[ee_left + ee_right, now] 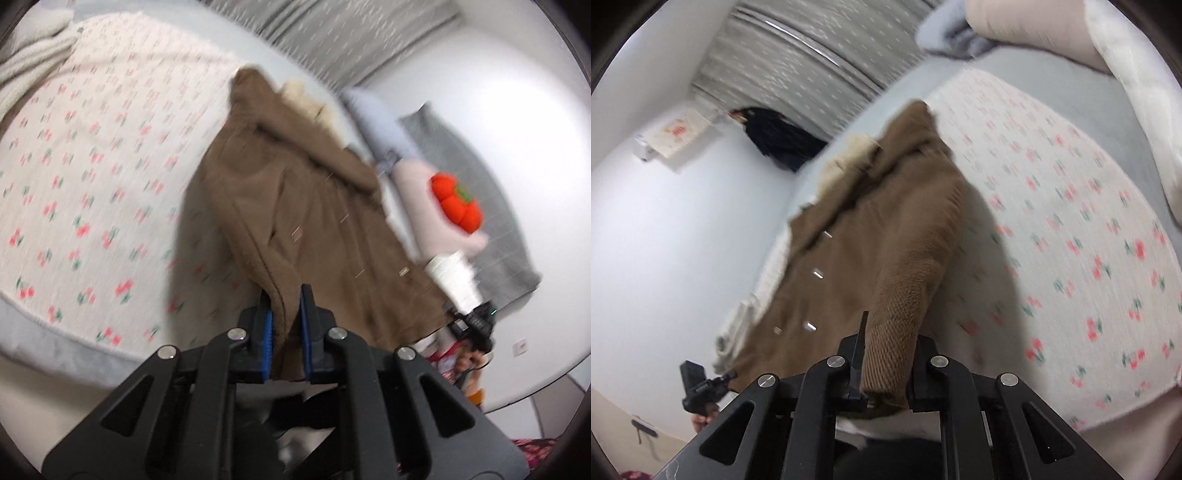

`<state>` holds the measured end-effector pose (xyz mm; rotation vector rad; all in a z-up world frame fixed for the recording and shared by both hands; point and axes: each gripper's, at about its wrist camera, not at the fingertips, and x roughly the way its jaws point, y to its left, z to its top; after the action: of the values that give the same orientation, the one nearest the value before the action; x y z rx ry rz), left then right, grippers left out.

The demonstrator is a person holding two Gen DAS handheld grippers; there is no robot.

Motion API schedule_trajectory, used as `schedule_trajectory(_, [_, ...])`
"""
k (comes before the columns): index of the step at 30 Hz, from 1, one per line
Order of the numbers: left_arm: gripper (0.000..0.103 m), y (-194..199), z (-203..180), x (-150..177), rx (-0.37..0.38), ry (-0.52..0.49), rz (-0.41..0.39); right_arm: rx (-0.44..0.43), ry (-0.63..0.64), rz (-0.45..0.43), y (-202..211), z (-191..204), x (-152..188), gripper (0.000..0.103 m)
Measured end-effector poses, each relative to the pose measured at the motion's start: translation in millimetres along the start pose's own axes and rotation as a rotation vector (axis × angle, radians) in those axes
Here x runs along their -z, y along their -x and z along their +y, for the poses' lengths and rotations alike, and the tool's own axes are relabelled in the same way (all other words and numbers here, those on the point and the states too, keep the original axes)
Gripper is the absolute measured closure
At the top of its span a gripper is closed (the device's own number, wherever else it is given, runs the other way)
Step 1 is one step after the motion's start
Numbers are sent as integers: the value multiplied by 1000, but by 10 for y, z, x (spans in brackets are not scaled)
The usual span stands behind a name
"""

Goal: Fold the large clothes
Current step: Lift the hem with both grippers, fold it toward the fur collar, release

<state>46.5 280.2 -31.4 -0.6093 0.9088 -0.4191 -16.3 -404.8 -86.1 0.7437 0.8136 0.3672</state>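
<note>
We are working over a bed [55, 325] covered by a white quilt printed with small red cherries [92, 166], its grey edge showing at the near side. A cream fleece blanket [33, 48] is bunched at the far corner in the left wrist view. Grey patterned curtains [798, 55] hang behind the bed, beside a plain white wall [665, 229] carrying a small wall calendar [677, 134]; a dark garment [775, 136] hangs near the curtain. Both views are blurred.

The brown coat [314, 221] is lifted above the quilt and hangs between our two grippers, its cream fleece lining [306, 96] showing at the collar and its shadow falling on the quilt.

Our left gripper [286, 295] points forward along the coat, its blue-padded fingers [266, 328] pinching a seamed edge of the brown fabric. Our right gripper [886, 347] is clamped on the ribbed cuff [886, 354] of a sleeve, which rises away from the jaws toward the coat's body. In the left wrist view the right arm in a pale pink sleeve [417, 192] reaches in beside the coat.
</note>
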Motion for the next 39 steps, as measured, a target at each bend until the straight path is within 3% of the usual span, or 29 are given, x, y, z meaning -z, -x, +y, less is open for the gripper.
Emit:
schedule_trajectory(4, [90, 87, -154, -288, 70, -6, -73, -25, 58, -53, -7, 295, -253, 91])
schedule_trajectory(10, [90, 56, -498, -885, 96, -57, -170, -55, 119, -133, -161, 685, -811, 91])
schedule_trajectory(17, [90, -85, -719, -1749, 102, -58, -297, -68, 99, -220, -446, 845, -1569, 91])
schedule_trajectory(24, [90, -588, -740, -2715, -59, -44, -383, -14, 41, -281, -984, 801, -2483, 91])
schedule_trajectory(31, [90, -1500, -326, -3726, -259, -12, -415, 64, -15, -325, -1941, 574, -3434, 91])
schedule_trajectory(37, [90, -2403, 195, -4243, -360, -26, -355, 168, -43, -269, -3037, 247, -3945, 91])
schedule_trajectory(39, [90, -2747, 328, -4326, -438, -63, -331, 232, -43, -232, -3389, 120, -4002, 90])
